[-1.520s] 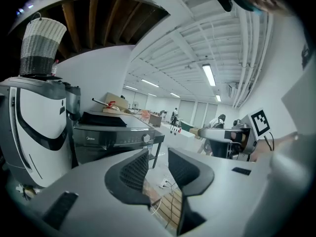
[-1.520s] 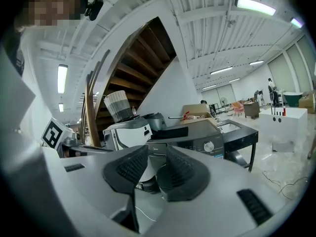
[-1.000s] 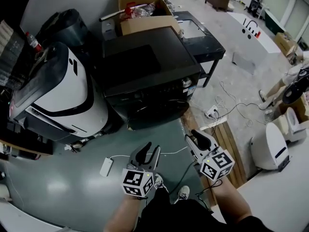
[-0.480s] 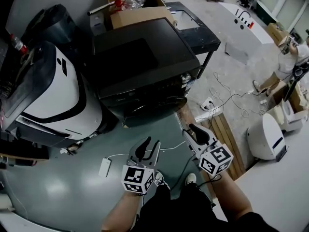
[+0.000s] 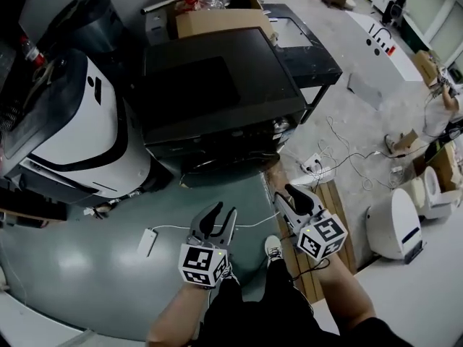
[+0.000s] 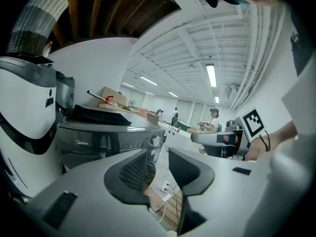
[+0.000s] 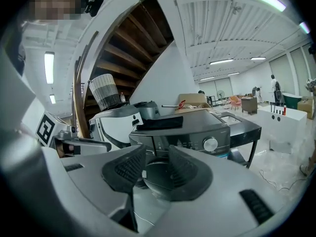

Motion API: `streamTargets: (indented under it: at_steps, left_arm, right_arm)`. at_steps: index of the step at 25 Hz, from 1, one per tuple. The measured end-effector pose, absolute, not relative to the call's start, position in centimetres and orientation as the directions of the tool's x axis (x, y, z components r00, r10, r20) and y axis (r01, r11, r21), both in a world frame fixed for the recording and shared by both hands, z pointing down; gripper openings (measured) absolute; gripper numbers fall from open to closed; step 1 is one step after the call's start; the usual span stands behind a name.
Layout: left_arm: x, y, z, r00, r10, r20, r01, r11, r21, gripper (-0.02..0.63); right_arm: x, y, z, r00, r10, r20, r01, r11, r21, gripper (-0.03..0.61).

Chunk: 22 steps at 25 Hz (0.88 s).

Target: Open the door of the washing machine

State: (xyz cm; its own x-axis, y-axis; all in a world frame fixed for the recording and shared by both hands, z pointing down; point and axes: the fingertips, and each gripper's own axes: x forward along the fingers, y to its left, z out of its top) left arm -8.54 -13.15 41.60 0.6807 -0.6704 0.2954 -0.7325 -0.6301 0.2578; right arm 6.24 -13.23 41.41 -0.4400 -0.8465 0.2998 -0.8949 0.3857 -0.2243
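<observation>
Facing washing machine point(image 5: 217, 100) front; door point(image 7: 157, 176) shut, well ahead.
Left gripper point(image 5: 223, 210) and right gripper point(image 5: 291, 196) both released, empty (right sights the door): hook the door's edge, pull squarely outward.

This looks like a big open workshop or test hall, not a home. A dark washing machine point(image 5: 217, 92) stands loose on the green floor point(image 5: 87, 266) beside a bulky white machine point(image 5: 87, 143), with an open cardboard box point(image 5: 213, 9) of odds and ends behind it. Cables point(image 5: 347, 150) and a power strip point(image 5: 315, 166) trail over bare concrete. Strip lights point(image 6: 211, 75) run along a ribbed ceiling point(image 6: 197, 38), the underside of a wooden staircase point(image 7: 123, 58) is exposed, and people point(image 6: 213, 120) work far off.
</observation>
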Motion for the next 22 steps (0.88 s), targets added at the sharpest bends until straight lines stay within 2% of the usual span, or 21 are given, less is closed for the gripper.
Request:
streamTargets:
  at_steps: [16, 22]
  left_arm:
    - [0.2, -18.6, 48.3, 0.515, -0.782, 0.350, -0.856, -0.447, 0.260, 0.138]
    - [1.7, -20.6, 51.4, 0.472, -0.793, 0.386, -0.880, -0.396, 0.262, 0.138]
  right_arm:
    - [15.6, -22.7, 51.0, -0.593, -0.698, 0.400, -0.799, 0.569, -0.192, 0.147]
    - [16.8, -26.3, 55.8, -0.628, -0.639, 0.445, -0.762, 0.621, -0.183, 0.150]
